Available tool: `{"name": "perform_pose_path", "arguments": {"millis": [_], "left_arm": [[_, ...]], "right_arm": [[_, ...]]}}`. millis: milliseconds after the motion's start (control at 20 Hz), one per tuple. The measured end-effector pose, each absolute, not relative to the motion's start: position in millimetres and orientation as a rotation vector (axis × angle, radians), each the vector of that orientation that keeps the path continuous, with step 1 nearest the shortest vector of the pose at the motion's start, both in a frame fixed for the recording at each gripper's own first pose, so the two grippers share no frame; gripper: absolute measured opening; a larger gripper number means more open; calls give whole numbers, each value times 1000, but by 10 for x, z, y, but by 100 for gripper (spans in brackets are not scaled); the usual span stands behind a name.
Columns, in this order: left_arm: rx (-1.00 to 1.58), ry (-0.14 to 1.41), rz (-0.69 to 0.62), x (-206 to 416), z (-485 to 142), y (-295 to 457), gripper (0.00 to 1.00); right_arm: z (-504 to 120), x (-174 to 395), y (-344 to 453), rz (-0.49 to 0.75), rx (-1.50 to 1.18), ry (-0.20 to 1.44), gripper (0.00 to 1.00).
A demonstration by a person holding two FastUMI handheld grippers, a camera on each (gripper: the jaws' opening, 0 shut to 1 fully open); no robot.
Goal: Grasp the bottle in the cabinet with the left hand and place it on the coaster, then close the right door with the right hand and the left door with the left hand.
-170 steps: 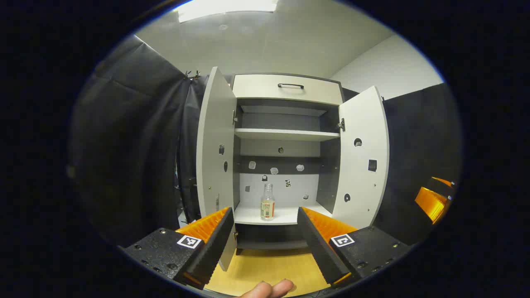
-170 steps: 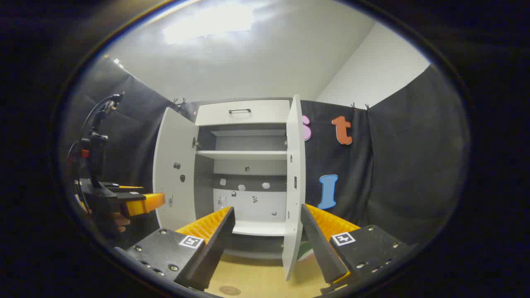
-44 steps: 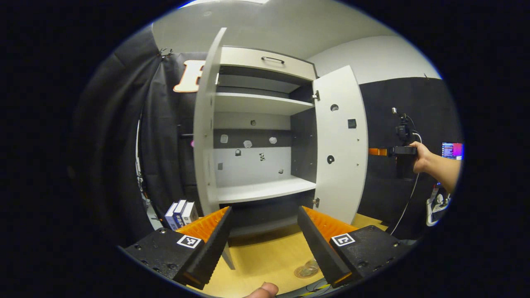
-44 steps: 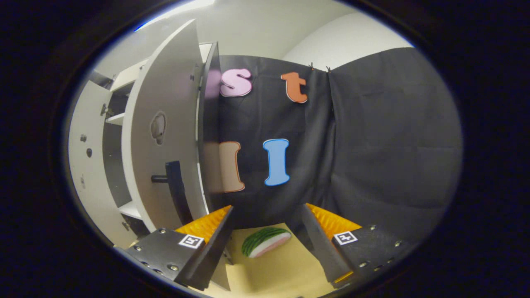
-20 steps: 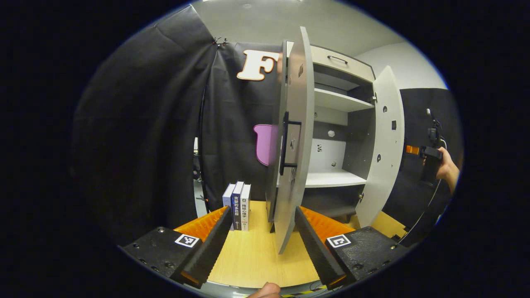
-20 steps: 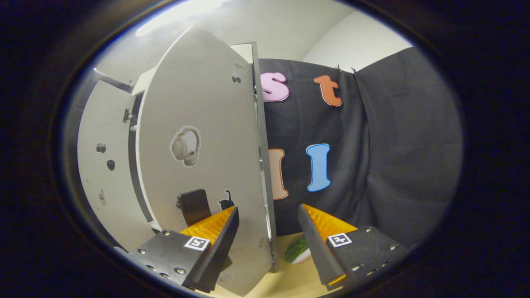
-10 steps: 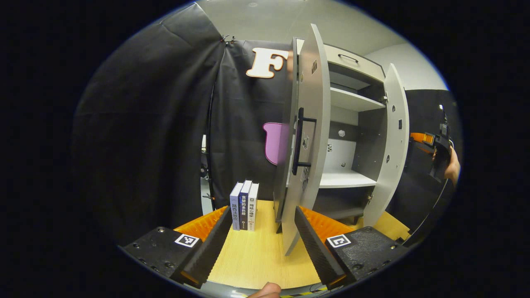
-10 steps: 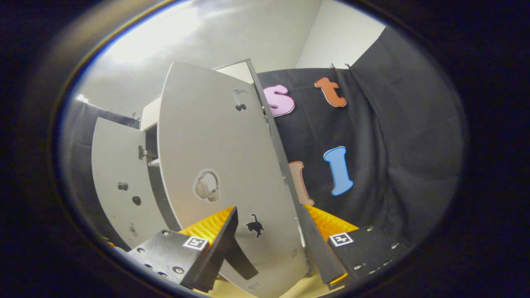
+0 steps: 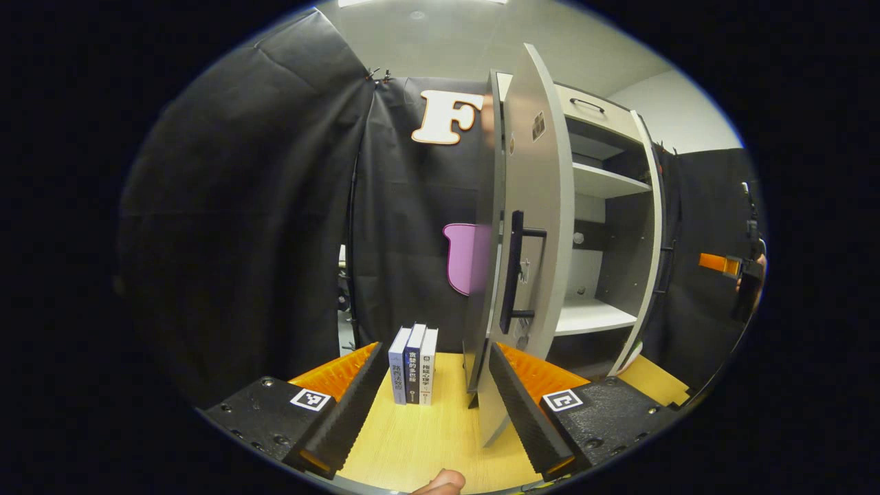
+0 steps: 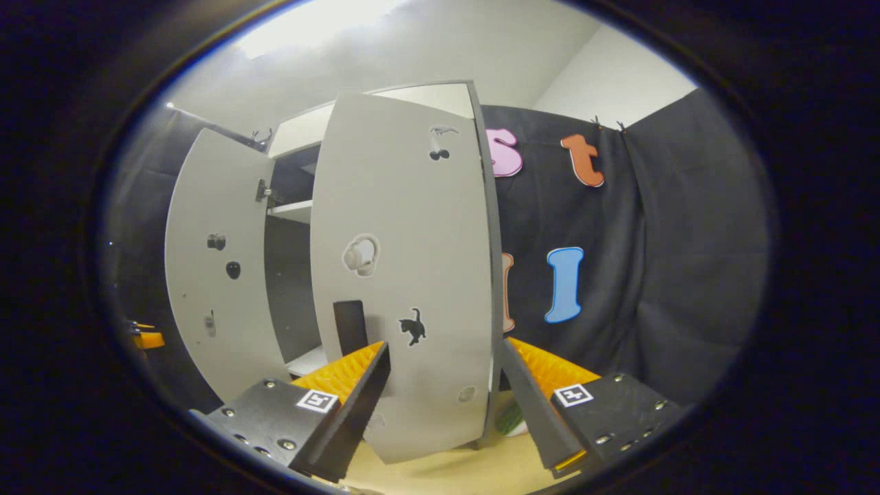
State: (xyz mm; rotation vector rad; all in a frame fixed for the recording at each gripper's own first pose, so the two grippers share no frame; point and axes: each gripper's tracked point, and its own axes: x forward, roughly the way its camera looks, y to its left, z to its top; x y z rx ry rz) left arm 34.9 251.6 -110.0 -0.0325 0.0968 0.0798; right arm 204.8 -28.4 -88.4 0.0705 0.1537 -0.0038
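Observation:
In the left gripper view the cabinet's left door (image 9: 533, 206) stands edge-on, its black handle (image 9: 514, 271) facing me. My left gripper (image 9: 436, 361) is open, and the door's lower edge hangs just before its right finger. The lower shelf (image 9: 592, 316) is bare. The right door (image 9: 658, 227) is swung most of the way in. In the right gripper view the right door's outer face (image 10: 405, 261) with stickers and its handle (image 10: 350, 324) sits just ahead of my open right gripper (image 10: 443, 361). The left door's inner face (image 10: 213, 275) stands open beyond.
Three books (image 9: 412, 364) stand upright on the wooden table (image 9: 426, 440) left of the cabinet. A watermelon-slice toy (image 10: 512, 416) lies on the table right of the right door. The other gripper shows at far right (image 9: 725, 265) and at far left (image 10: 148, 339).
The right door has swung further toward the cabinet. My left gripper has come closer to the left door's outer side. The bottle seen on the shelf earlier has left it.

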Motion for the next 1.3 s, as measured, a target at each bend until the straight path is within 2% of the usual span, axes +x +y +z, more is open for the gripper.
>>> {"name": "perform_pose_path", "arguments": {"millis": [150, 200, 250, 300, 350, 400, 600, 650, 700, 750, 800, 850, 900, 950, 1100, 1150, 1200, 1250, 1300], "left_arm": [[-43, 104, 74, 460, -1090, 2559, 96], [-56, 106, 63, 509, -1076, 2550, 92], [-65, 108, 55, 585, -1090, 2551, 96], [-72, 109, 58, 648, -1083, 2579, 96], [-77, 97, 67, 738, -1060, 2640, 96], [-89, 85, 74, 816, -1022, 2671, 96], [-96, 72, 47, 1101, -857, 2541, 96], [-104, 83, -3, 1181, -861, 2348, 92], [-77, 103, 2, 1112, -826, 2271, 96], [-36, 91, -26, 1196, -804, 2207, 88], [-16, 93, -53, 1153, -782, 2117, 86], [-17, 108, -71, 1171, -811, 2011, 89], [-20, 118, -80, 1194, -832, 1936, 86], [-11, 133, -82, 1176, -847, 1881, 92], [9, 107, -71, 1206, -762, 1814, 86], [18, 110, -65, 1211, -764, 1810, 92], [26, 112, -58, 1205, -753, 1805, 92], [28, 115, -57, 1204, -764, 1779, 92], [23, 120, -53, 1195, -769, 1775, 92]], "right_arm": [[-807, 1910, -160, 35, 65, 137, 98], [-795, 1860, -167, 40, 54, 136, 98], [-796, 1786, -180, 47, 48, 138, 98], [-800, 1715, -167, 70, 52, 146, 98], [-821, 1632, -183, 85, 48, 155, 93], [-808, 1571, -277, 75, 39, 160, 98], [-706, 1300, -633, 24, 11, 160, 96], [-680, 1234, -673, 22, 13, 158, 96], [-644, 1174, -703, 21, 16, 152, 96], [-616, 1114, -716, 24, 20, 144, 96], [-598, 1062, -703, 35, 26, 136, 96], [-623, 1024, -679, 44, 28, 136, 96], [-647, 1008, -673, 46, 26, 138, 96], [-681, 989, -684, 42, 23, 143, 96], [-706, 941, -618, 51, 32, 149, 96], [-697, 925, -605, 57, 35, 147, 93], [-684, 907, -599, 61, 35, 144, 96], [-681, 870, -603, 63, 32, 140, 93], [-666, 858, -603, 66, 31, 134, 96]]}}
